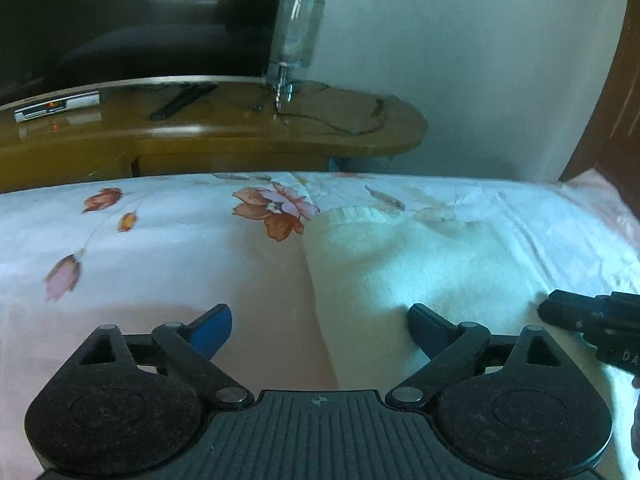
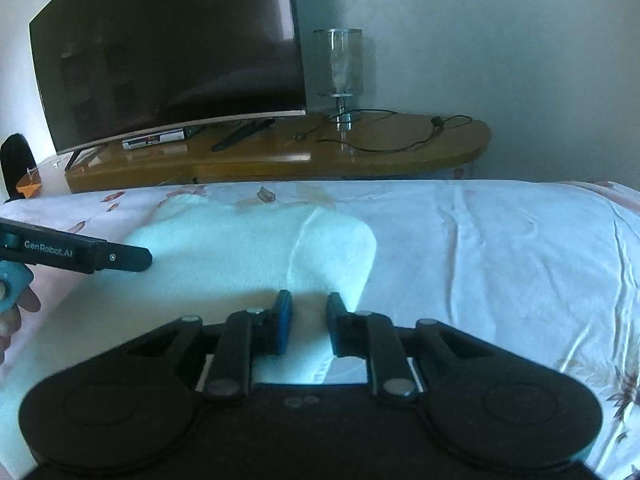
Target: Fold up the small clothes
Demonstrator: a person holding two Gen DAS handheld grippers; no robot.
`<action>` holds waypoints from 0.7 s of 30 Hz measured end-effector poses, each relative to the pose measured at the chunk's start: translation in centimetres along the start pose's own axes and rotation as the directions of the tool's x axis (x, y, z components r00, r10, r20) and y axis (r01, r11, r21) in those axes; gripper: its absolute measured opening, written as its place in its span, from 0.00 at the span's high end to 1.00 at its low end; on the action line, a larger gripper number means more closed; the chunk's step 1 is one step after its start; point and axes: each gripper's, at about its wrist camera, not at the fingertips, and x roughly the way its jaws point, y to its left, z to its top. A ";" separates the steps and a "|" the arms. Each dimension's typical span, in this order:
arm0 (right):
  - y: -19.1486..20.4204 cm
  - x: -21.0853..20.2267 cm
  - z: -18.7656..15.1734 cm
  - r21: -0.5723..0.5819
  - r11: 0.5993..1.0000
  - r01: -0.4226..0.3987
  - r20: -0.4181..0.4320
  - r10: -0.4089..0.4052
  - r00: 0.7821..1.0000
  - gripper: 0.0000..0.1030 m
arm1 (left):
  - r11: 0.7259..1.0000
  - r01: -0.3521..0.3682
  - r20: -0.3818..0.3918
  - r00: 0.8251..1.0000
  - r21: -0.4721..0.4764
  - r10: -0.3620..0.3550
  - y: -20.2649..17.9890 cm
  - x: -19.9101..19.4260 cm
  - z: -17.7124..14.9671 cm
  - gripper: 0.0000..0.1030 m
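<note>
Floral bedsheet (image 1: 160,240), white garment (image 2: 240,248), left gripper (image 1: 320,330) spread, right gripper (image 2: 308,320) narrowed.

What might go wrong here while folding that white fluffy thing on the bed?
The right gripper has its jaws only partly closed around the white garment's near edge, so the fabric may slip out when lifted. The left gripper is wide open, straddling the garment's left edge, so it could pinch the floral bedsheet too.

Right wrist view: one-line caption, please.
Right gripper part-open over white knit garment on floral bedsheet; left gripper alongside.
</note>
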 end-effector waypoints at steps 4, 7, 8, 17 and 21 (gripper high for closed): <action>0.3 -3.8 0.1 -0.004 0.999 -0.033 0.062 0.033 0.998 0.71 | 0.997 0.045 0.001 0.999 0.059 -0.045 -0.3 -2.6 -2.2 0.08; 1.2 -4.2 -1.5 -0.030 0.998 -0.061 -0.005 0.061 0.998 0.72 | 0.996 0.046 -0.001 0.999 0.072 -0.046 -0.6 -3.9 -4.1 0.08; 1.7 -4.2 -2.1 -0.053 0.998 -0.040 -0.013 0.040 0.999 0.71 | 0.996 0.051 0.000 0.999 0.070 -0.051 -0.6 -4.3 -4.5 0.08; 3.3 -8.8 -7.0 -0.041 0.999 -0.002 -0.074 -0.001 0.997 0.70 | 0.993 -0.001 -0.006 1.000 0.118 0.002 0.3 -9.5 -10.3 0.08; 1.1 -9.8 -7.6 0.080 0.997 0.000 -0.062 0.005 0.998 0.64 | 0.991 -0.056 0.009 0.998 0.120 0.056 1.8 -11.2 -11.0 0.08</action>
